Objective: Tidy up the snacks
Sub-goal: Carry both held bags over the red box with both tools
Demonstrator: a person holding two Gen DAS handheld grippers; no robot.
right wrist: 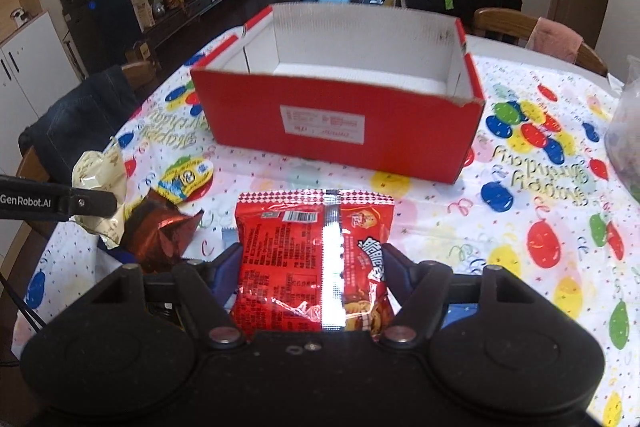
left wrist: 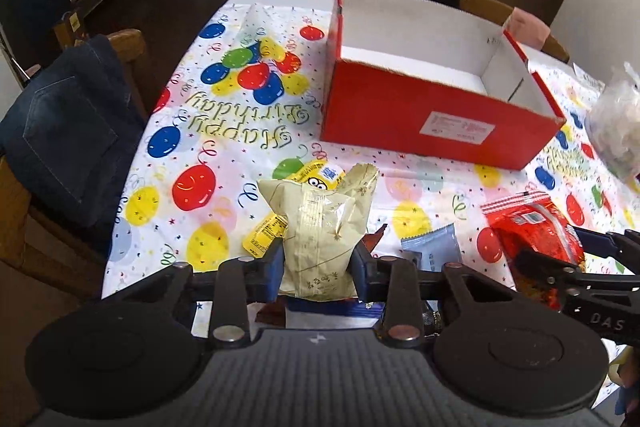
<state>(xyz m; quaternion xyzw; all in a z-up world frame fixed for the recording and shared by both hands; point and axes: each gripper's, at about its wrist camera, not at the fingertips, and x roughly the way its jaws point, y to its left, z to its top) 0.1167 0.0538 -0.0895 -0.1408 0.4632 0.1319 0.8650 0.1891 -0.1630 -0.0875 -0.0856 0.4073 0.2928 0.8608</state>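
Note:
My left gripper (left wrist: 318, 261) is shut on a cream snack packet (left wrist: 320, 227), held upright above the table; the packet also shows in the right wrist view (right wrist: 100, 179). My right gripper (right wrist: 312, 267) is shut on a red snack packet (right wrist: 312, 259), also seen in the left wrist view (left wrist: 536, 231). An open red cardboard box (left wrist: 400, 115) with a white inside stands ahead on the table; it shows in the right wrist view too (right wrist: 340, 123). On the table lie a yellow minion packet (left wrist: 320, 179), a pale blue packet (left wrist: 434, 247) and a brown foil packet (right wrist: 160, 231).
The table wears a balloon birthday cloth (left wrist: 224, 131). A clear plastic bag (left wrist: 616, 123) sits at the right edge. A wooden chair with jeans on it (left wrist: 68, 143) stands at the left; another chair (right wrist: 532, 31) stands behind the box.

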